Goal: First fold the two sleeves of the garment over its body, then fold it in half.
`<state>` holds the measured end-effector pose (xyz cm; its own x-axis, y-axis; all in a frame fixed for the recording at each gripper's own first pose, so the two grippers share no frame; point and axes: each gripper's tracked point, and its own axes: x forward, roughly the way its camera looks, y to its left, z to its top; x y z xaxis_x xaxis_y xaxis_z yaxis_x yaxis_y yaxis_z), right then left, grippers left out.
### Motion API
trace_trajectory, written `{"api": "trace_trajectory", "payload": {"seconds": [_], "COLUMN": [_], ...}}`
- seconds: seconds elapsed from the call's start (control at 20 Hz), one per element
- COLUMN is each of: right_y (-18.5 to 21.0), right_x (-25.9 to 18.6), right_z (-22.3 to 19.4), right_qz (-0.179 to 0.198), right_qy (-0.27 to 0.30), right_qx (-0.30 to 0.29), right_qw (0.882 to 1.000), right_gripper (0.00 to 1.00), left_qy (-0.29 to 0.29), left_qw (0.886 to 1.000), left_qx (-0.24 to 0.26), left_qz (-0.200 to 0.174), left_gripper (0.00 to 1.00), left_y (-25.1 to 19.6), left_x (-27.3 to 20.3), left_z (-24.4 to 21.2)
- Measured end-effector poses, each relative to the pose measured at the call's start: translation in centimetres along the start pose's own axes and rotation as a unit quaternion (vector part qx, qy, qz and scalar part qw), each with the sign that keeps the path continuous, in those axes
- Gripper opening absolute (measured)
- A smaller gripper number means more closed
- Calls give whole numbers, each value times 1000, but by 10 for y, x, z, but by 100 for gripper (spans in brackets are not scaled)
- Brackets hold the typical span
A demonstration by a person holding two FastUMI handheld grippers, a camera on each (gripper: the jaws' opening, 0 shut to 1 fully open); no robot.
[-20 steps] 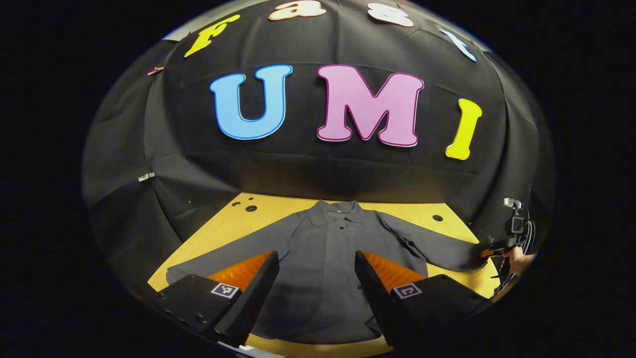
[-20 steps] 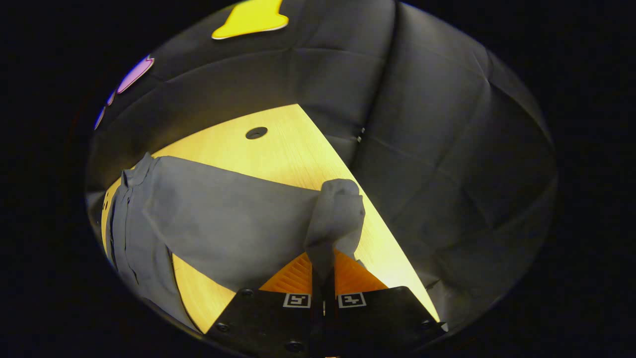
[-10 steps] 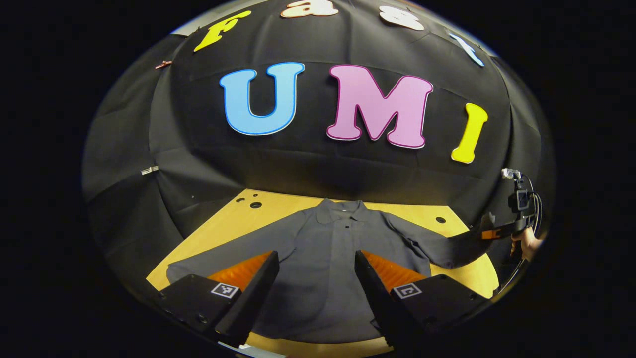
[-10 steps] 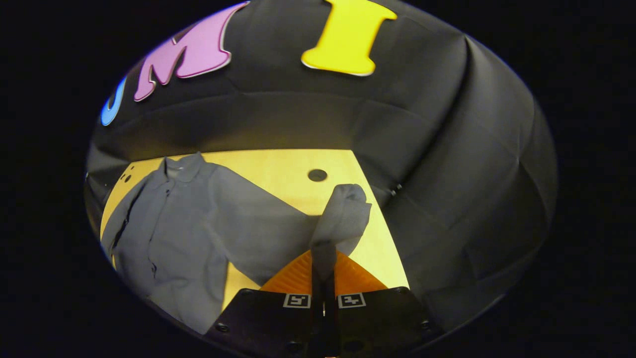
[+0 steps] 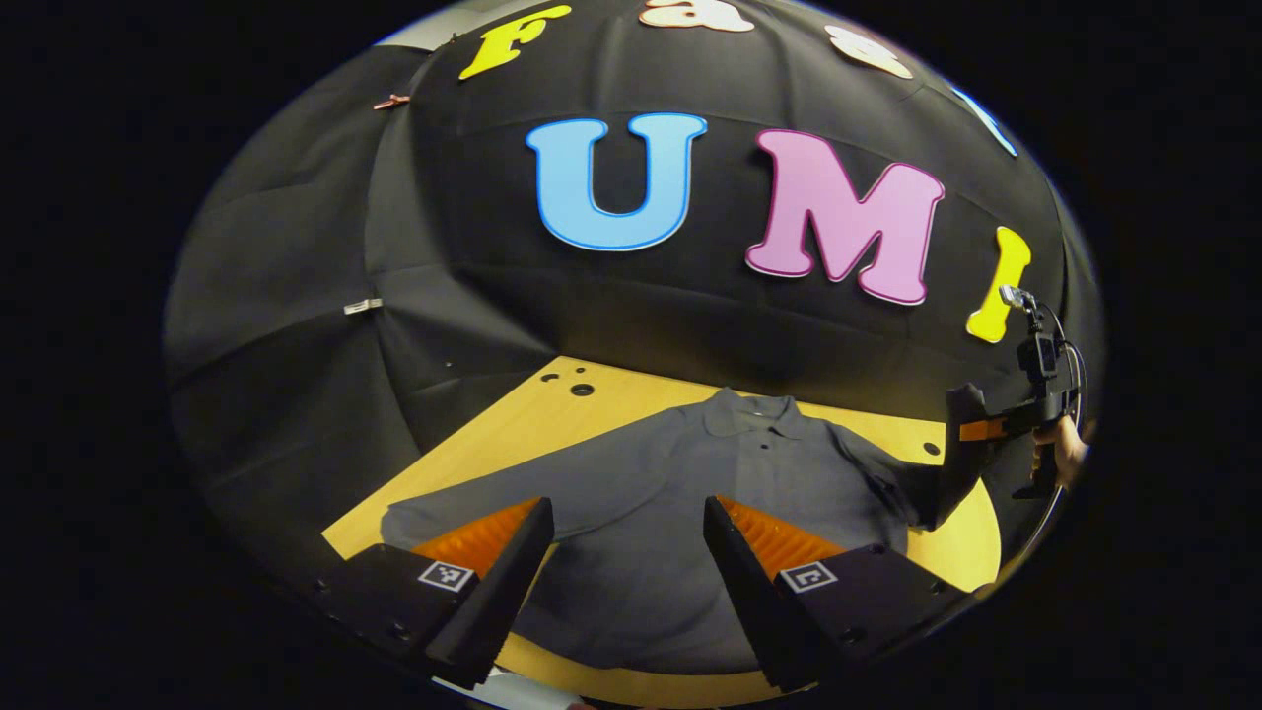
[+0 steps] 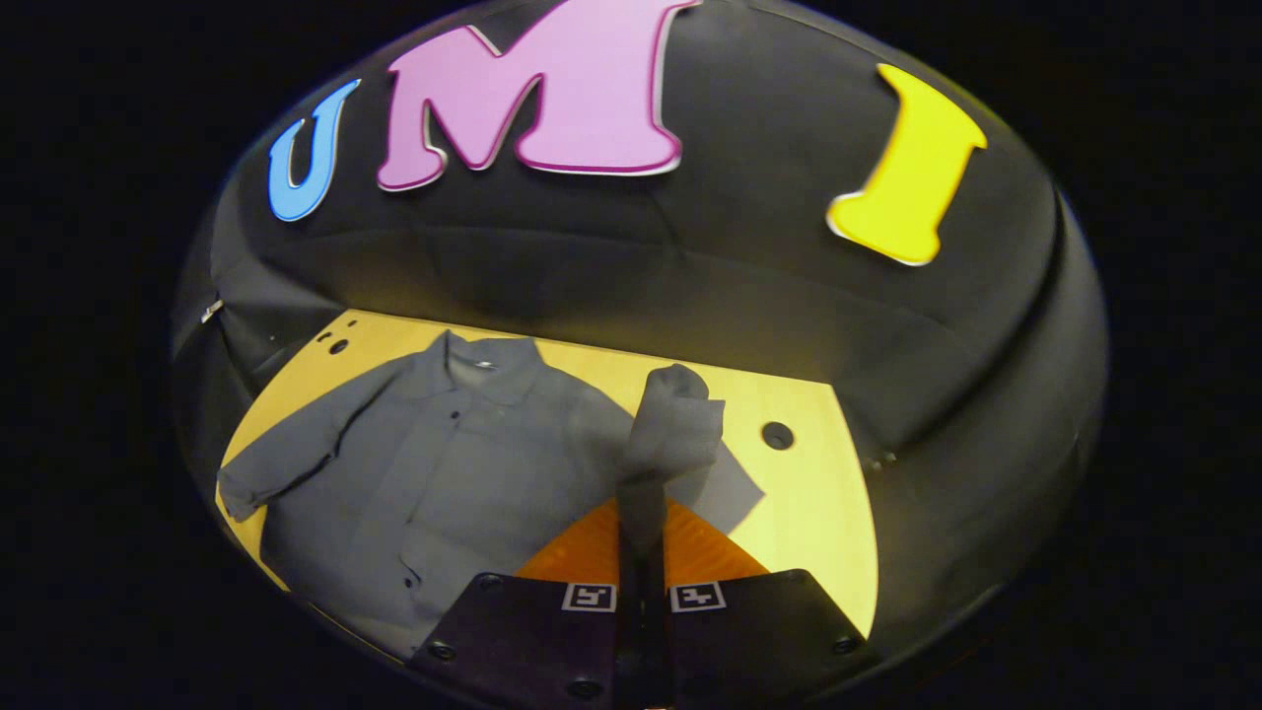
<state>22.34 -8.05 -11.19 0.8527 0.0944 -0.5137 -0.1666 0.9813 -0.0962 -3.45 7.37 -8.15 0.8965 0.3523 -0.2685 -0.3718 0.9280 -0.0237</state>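
yellow wooden table [image 5: 473,463], black cloth wall [image 5: 296,296]

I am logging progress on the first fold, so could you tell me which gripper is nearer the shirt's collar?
Left. The left gripper hangs open over the shirt's body below the collar; the right gripper holds a sleeve cuff off to the side.

one shirt [image 5: 680,513], two sleeves, one tabletop [image 5: 592,409], two tongs: left tongs [image 5: 623,552], right tongs [image 6: 643,552], one hand [image 5: 1065,456]
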Motion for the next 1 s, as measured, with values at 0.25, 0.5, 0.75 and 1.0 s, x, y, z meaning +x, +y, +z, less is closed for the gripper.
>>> {"api": "trace_trajectory", "payload": {"seconds": [0.25,0.5,0.75,1.0], "right_y": [95,177,233,282], "right_x": [24,51,69,91], "right_z": [8,3,-5,-21], "right_qz": [73,136,183,215], "right_qy": [4,19,33,50], "right_qx": [-13,-7,43,100], "right_qw": [997,991,982,970], "right_gripper": [5,5,5,5], "left_qy": [15,30,45,65], "left_qw": [999,996,993,990], "left_qx": [-30,-47,-61,-72], "left_qz": [43,73,91,99], "left_gripper": [97,97,97,97], "left_y": [44,71,88,97], "left_x": [2,3,8,18], "left_z": [-12,-25,-39,-52]}}
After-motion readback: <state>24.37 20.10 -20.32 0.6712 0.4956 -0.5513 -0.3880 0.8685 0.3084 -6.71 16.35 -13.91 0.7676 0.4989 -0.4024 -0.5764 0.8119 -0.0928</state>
